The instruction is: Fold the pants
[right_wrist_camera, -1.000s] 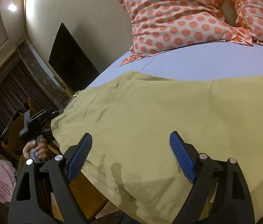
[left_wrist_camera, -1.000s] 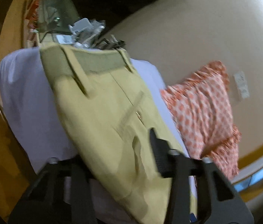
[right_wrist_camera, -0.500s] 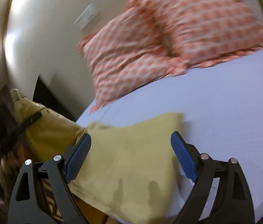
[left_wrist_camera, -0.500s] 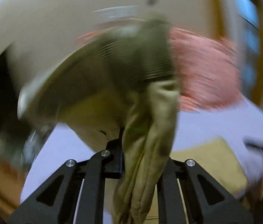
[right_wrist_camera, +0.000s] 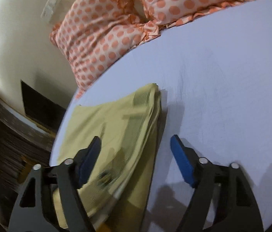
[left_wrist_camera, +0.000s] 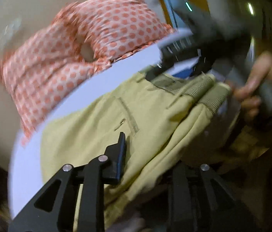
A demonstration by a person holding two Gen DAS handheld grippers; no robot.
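Your pants (right_wrist_camera: 116, 135) lie folded over on the bed sheet (right_wrist_camera: 222, 96), near the sheet's left edge and well short of the polka-dot pillows (right_wrist_camera: 107, 38) at its far end. In the right wrist view the olive fabric shows stacked layers along its right side, and the ribbed waistband sits on top, towards the pillows.

Your right gripper (right_wrist_camera: 136, 156) hangs open just above the sheet. Its left blue pad is over the pants and its right blue pad (right_wrist_camera: 182, 164) is over bare sheet, so the stacked edge of the pants runs between them. Neither pad visibly presses the cloth.

In the left wrist view, the pants (left_wrist_camera: 136, 127) spread across the sheet (left_wrist_camera: 89, 89) below the pillows (left_wrist_camera: 68, 58), with a back pocket welt and its button showing. The waistband end is bunched and doubled at the right, beside the blurred right gripper (left_wrist_camera: 193, 44) and the hand (left_wrist_camera: 255, 89) holding it.

Your left gripper (left_wrist_camera: 149, 154) is low over the pants. Its left finger (left_wrist_camera: 119, 154) rests on or just above the fabric near the pocket. The right finger is buried behind a fold of cloth, so you cannot tell from here whether the jaws are parted or pinching the fabric. This view is smeared by motion.
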